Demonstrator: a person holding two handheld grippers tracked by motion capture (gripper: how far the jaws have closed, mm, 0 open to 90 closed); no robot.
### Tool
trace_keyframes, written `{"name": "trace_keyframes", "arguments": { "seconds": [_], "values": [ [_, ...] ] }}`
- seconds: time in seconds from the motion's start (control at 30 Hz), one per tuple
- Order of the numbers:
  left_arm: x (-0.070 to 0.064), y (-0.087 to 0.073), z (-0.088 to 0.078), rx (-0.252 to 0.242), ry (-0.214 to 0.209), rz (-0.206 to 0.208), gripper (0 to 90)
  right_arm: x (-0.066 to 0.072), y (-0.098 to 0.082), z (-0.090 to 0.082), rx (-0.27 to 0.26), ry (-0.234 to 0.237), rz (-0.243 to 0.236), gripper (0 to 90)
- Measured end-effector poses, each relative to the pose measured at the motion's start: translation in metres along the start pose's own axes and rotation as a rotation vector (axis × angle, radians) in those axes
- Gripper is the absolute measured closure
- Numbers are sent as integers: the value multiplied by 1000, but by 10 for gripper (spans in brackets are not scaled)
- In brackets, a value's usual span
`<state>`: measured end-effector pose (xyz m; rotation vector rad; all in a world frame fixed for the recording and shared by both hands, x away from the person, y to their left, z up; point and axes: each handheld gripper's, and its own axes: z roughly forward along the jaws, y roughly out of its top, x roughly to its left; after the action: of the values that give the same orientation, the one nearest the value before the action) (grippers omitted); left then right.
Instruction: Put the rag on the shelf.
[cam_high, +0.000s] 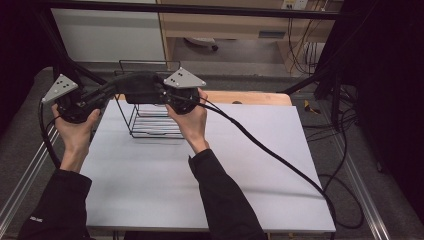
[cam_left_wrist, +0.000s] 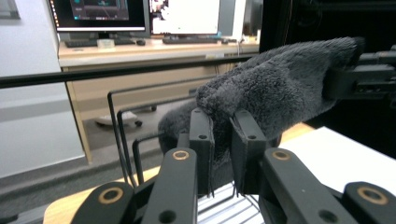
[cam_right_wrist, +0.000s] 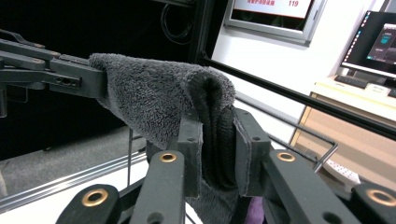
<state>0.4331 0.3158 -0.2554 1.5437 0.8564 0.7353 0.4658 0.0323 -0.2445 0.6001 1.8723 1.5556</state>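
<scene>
Left gripper and right gripper each pinch an end of a dark grey towel, jaws pressed on its pile, holding it stretched just above the wire rack at the table's far left. Judged: lift done, draping over the rack's top bars left. Open tabletop lies nearer and rightward; frame bar close behind.

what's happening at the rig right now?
A person holds a dark grey fleecy cloth stretched between two tools, just above a black wire rack on the white table. The left hand-held gripper and the right hand-held gripper are each clamped on one end of it.
</scene>
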Motion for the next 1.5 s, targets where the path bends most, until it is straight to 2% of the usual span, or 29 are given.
{"name": "trace_keyframes", "arguments": {
  "seconds": [0.17,0.3,0.8,0.93,1.17,1.37,1.5],
  "values": [
    [-3,-3,-3,49,7,19,778,2,-3,-5,34,9,3,706],
    [-4,-4,-5,81,8,19,772,3,-2,-8,62,18,0,681],
    [-9,-12,-10,163,16,59,763,12,-2,-22,162,35,-17,650],
    [-9,-17,-10,177,18,63,765,15,-6,-24,184,49,-5,658],
    [-10,-26,-8,206,10,62,772,15,-20,-23,209,63,42,660],
    [-10,-36,-2,235,18,41,759,11,-41,-17,232,85,100,648],
    [-9,-45,4,269,24,28,729,10,-58,-10,246,83,123,608]
  ]
}}
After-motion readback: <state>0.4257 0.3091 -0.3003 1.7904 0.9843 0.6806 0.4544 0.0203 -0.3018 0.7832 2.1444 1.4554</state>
